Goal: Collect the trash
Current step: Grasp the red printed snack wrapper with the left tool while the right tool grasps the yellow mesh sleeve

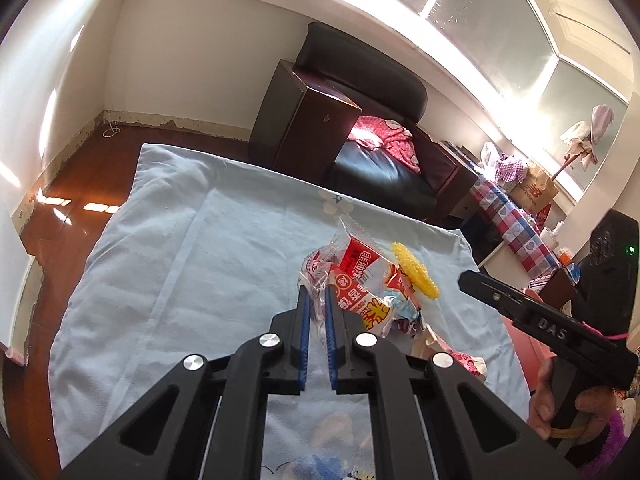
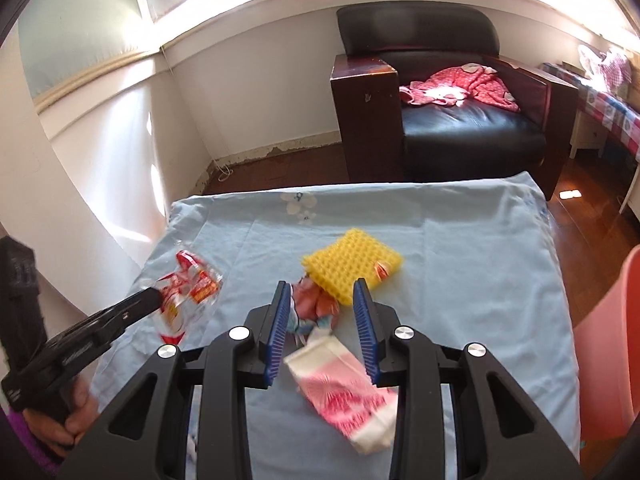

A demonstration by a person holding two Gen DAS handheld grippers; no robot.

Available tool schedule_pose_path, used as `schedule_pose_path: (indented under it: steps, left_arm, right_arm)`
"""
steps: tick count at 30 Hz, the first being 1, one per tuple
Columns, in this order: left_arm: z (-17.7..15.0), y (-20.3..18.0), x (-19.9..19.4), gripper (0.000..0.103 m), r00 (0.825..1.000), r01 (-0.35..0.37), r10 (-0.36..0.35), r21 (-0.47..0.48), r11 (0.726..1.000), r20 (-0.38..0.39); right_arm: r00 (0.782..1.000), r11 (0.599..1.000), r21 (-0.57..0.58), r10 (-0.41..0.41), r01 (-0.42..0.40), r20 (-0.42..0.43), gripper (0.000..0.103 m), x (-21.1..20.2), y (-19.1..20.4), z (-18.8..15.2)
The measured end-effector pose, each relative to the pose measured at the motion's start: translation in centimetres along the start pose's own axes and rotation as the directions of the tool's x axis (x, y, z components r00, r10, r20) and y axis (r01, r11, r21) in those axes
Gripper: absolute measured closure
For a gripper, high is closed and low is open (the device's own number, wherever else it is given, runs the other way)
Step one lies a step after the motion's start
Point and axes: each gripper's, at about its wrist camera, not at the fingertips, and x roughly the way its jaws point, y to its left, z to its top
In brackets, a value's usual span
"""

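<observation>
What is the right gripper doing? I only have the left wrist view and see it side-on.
Observer: The right gripper is open, fingers wide apart, gripping nothing.
Operator: Anything under it?
Observer: A pink-and-white packet lies on the blue cloth between the fingers, and a crumpled wrapper sits just ahead of it.
Operator: The yellow thing looks like a thin disc from here.
Observer: It is a squarish, bumpy yellow sponge, just beyond the crumpled wrapper.
</observation>
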Motion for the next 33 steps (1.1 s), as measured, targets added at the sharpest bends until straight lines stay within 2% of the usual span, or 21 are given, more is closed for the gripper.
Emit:
schedule_pose_path:
  steps: [7, 12, 13, 14, 15, 17, 22, 33]
  left_arm:
    - [0.0, 0.8, -0.4, 0.097, 1.0, 0.018, -0.018, -0.001, 1.0, -0.016]
    - [-0.1, 0.9, -0.5, 0.097, 0.999, 0.031, -0.031, 0.004, 0.999, -0.02]
    - [-0.1, 0.9, -0.4, 0.097, 0.999, 0.033, -0.033, 0.006, 0.999, -0.02]
    - [-0.1, 0.9, -0.4, 0.097, 0.999, 0.034, -0.034, 0.009, 0.999, -0.021]
    - [-0.2, 0.9, -0.4, 0.097, 0.999, 0.035, -0.035, 0.01, 0.999, -0.022]
    - [-0.2, 0.8, -0.2, 0.097, 0.999, 0.039, -0.038, 0.01, 0.999, -0.025]
    - [-0.2, 0.0, -0.2, 0.097, 0.999, 0.038, -0.038, 0.024, 0.999, -0.022]
    - [-0.4, -2.7, -0.8, 0.097, 0.999, 0.043, -0.043, 0.062, 0.997, -0.001]
  right_arm:
    - [0.996, 0.999, 0.0, -0.046, 0.047, -0.081, 0.07, 4.7, 0.4, 1.7]
    - [0.991, 0.999, -0.002, -0.052, 0.052, -0.121, 0.07, 6.1, -0.1, 1.3]
    - [0.991, 0.999, -0.003, -0.046, 0.046, -0.122, 0.074, 6.1, -0.1, 1.1]
    - [0.992, 0.999, -0.008, -0.045, 0.045, -0.118, 0.082, 5.9, -0.1, 0.9]
    - [0.993, 0.999, -0.01, -0.043, 0.042, -0.112, 0.083, 5.7, 0.0, 0.7]
    - [0.994, 0.999, -0.012, -0.038, 0.037, -0.103, 0.095, 5.1, 0.0, 0.4]
    - [0.997, 0.999, -0.022, -0.042, 0.04, -0.064, 0.097, 3.2, -0.3, -0.3]
    - [0.998, 0.999, 0.045, -0.005, 0.002, 0.057, 0.097, -4.6, -1.4, -2.6]
